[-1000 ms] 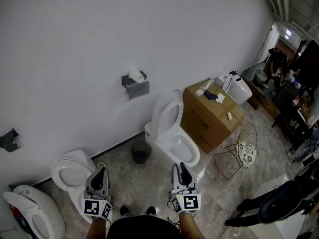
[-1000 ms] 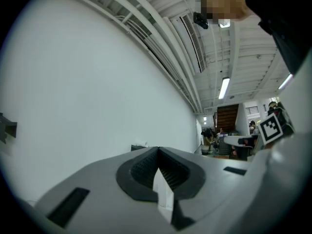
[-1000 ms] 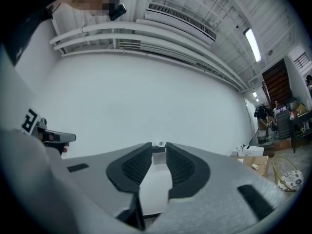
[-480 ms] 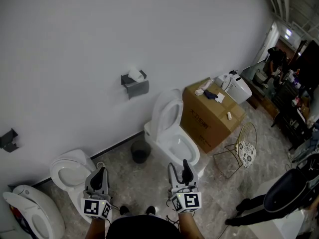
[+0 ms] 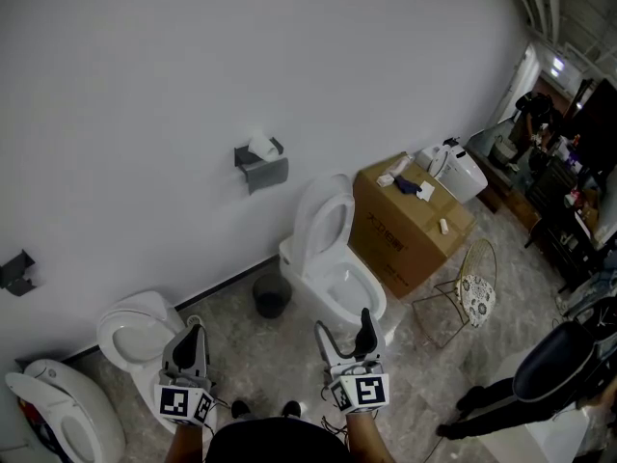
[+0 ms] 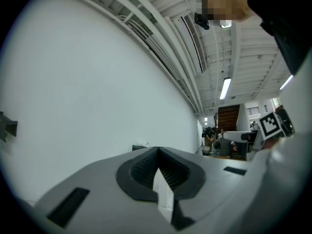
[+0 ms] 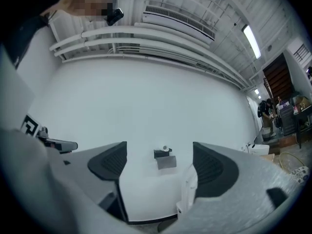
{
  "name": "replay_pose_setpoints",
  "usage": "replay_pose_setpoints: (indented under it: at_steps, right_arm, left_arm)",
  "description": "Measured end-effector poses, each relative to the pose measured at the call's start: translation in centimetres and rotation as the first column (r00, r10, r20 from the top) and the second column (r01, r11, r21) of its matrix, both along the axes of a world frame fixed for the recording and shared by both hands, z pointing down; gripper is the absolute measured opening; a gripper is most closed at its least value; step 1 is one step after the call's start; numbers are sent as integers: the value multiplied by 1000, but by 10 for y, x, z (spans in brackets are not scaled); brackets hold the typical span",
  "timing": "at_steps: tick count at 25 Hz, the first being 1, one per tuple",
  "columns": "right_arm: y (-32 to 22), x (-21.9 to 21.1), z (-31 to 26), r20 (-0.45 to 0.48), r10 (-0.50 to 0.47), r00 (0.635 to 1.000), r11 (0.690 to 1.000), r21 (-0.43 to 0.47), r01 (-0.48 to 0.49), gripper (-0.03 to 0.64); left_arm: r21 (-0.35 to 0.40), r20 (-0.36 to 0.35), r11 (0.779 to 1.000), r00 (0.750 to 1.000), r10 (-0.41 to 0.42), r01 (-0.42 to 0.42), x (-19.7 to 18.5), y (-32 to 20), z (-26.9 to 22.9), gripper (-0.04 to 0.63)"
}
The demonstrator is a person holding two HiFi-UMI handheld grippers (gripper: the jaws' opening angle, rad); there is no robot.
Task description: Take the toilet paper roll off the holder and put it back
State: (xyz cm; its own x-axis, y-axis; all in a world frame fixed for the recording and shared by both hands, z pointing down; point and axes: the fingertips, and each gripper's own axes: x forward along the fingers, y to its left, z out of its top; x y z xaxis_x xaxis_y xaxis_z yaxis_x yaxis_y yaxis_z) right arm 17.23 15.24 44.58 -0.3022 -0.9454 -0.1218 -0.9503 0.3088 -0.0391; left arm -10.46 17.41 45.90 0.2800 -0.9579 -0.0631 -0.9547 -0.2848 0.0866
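On the far wall the roll [image 5: 261, 147] sits on its holder [image 5: 262, 169], well away from both grippers, so I judge the whole task is left to do. My right gripper [image 5: 344, 326] has just been opening and stands wide and empty, while my left gripper [image 5: 196, 336] is closed on nothing. A toilet [image 5: 333, 258] and a bin [image 5: 272, 295] stand between me and the wall.

A plain white wall [image 5: 145, 66] meets a mottled grey stone floor [image 5: 424, 374]. A white ceramic toilet [image 5: 333, 258] stands beside a large brown cardboard box [image 5: 405, 234]. A long ceiling strip light [image 6: 224, 87] glows.
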Motion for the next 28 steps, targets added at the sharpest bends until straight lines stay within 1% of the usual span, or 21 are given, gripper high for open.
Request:
replay_pose_setpoints:
  at_steps: [2, 5, 13, 17, 24, 28]
  right_arm:
    - [-1, -1, -2, 0, 0, 1000, 1000, 8, 0, 428]
    - [-1, -2, -3, 1, -7, 1000, 1000, 19, 7, 461]
    - [1, -6, -8, 11, -38, 999, 999, 39, 38, 529]
    - [2, -6, -10, 13, -44, 999, 998, 47, 43, 549]
    - [2, -9, -15, -2, -37, 999, 998, 54, 37, 552]
    - [3, -13, -18, -3, -25, 1000, 998, 62, 26, 552]
  left_arm:
    - [-1, -7, 1000, 1000, -3, 3, -2, -1, 0, 3]
    - [-3, -11, 1000, 1000, -7, 7, -3, -3, 2, 3]
    - [-3, -3, 1000, 1000, 0, 0, 0, -4, 2, 3]
    - [-8, -1, 1000, 1000, 3, -3, 2, -5, 3, 3]
    - [-9, -1, 1000, 1000, 13, -13, 0, -8, 2, 3]
    - [-14, -6, 998, 999, 54, -54, 1, -10, 1, 3]
